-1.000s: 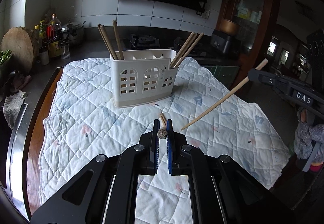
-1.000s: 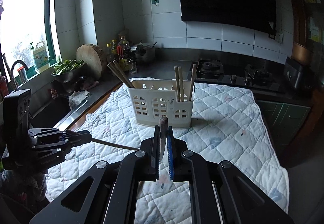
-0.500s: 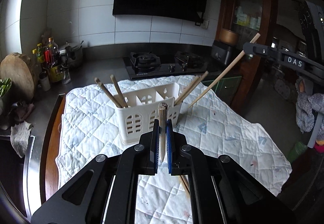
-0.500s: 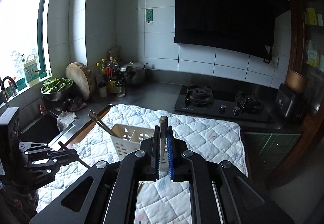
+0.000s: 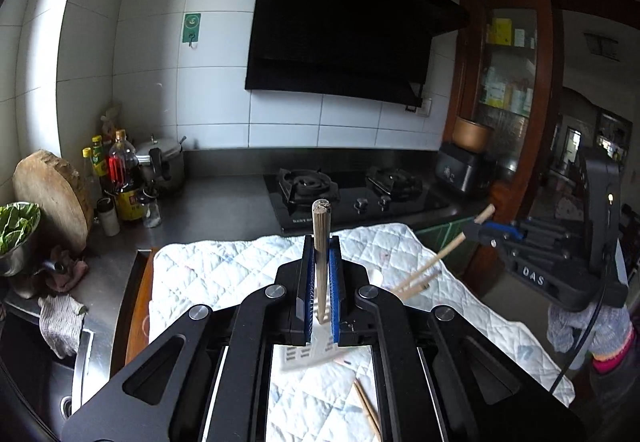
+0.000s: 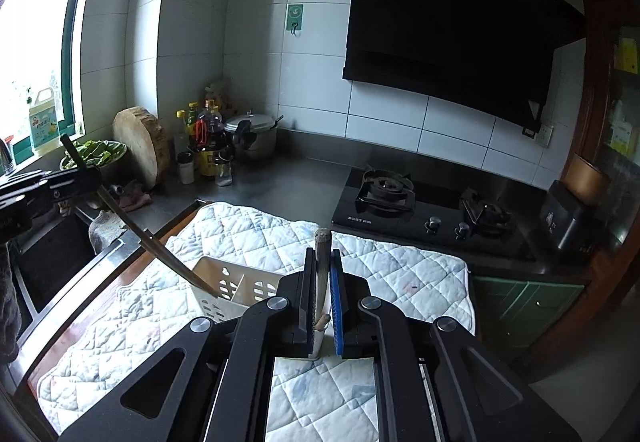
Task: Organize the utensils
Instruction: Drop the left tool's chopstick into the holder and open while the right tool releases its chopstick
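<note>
Each gripper held one wooden chopstick. The left gripper [image 5: 320,278] had its jaws clamped on a chopstick [image 5: 321,230] that stood up between them. In the right wrist view that stick [image 6: 160,254] slanted down, with its tip at the white holder [image 6: 228,288], but I could not tell if the tip was inside yet. The right gripper [image 6: 322,282] had its jaws clamped on another chopstick [image 6: 321,266]. In the left wrist view that stick [image 5: 452,248] slanted down toward the sticks already in the holder.

The holder stood on a quilted cloth [image 6: 256,234] on the table. One more pair of chopsticks [image 5: 366,408] lay loose on the cloth, near the left gripper.

A chopstick looked light, thin and stiff. It would not bend, but it was smooth and round, so it could slip or spin in the jaws. I think it was best to hold it near the thick top end, so the thin end could go down into a slot first. The holder looked light too, so a hard push could tip it.
</note>
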A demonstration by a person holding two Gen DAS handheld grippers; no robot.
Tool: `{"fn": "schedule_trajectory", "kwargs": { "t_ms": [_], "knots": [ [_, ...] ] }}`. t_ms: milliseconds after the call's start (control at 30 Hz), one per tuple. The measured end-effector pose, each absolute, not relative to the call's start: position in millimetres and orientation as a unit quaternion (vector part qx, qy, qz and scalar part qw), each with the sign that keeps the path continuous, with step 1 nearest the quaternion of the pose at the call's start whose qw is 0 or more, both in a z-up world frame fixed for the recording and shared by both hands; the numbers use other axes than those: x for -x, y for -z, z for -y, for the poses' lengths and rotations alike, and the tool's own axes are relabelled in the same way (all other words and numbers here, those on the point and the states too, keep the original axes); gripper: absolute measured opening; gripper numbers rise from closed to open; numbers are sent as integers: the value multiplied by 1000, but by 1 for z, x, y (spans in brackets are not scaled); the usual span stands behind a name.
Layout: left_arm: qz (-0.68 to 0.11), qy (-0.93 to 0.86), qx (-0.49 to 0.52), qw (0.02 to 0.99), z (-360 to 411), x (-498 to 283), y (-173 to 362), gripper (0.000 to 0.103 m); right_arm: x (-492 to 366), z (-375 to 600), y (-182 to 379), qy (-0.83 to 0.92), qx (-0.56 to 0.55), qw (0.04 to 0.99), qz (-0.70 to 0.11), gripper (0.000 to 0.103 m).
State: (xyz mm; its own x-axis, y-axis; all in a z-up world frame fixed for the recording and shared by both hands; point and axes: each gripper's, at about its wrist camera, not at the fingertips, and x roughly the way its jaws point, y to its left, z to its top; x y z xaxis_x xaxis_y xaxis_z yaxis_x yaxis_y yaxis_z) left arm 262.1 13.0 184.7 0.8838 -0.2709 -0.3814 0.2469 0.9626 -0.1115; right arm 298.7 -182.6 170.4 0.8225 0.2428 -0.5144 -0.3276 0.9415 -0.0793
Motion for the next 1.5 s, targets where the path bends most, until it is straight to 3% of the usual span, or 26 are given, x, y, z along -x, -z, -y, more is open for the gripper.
{"fn": "schedule_trajectory", "kwargs": {
  "t_ms": [567, 900, 1100, 1500],
  "knots": [
    [-296, 123, 52, 946, -18, -330, -132, 5, -340, 169, -135, -144, 91, 935, -311, 7],
    [-312, 122, 63, 940, -17, -339, -116, 8, -341, 175, -134, -145, 84, 938, -304, 8],
    [-301, 119, 59, 944, -18, -327, -121, 23, -321, 181, -143, -146, 79, 945, -283, 17],
    [-283, 101, 49, 953, -28, -268, -121, 51, -245, 184, -126, -182, 58, 943, -273, 22]
  ]
}}
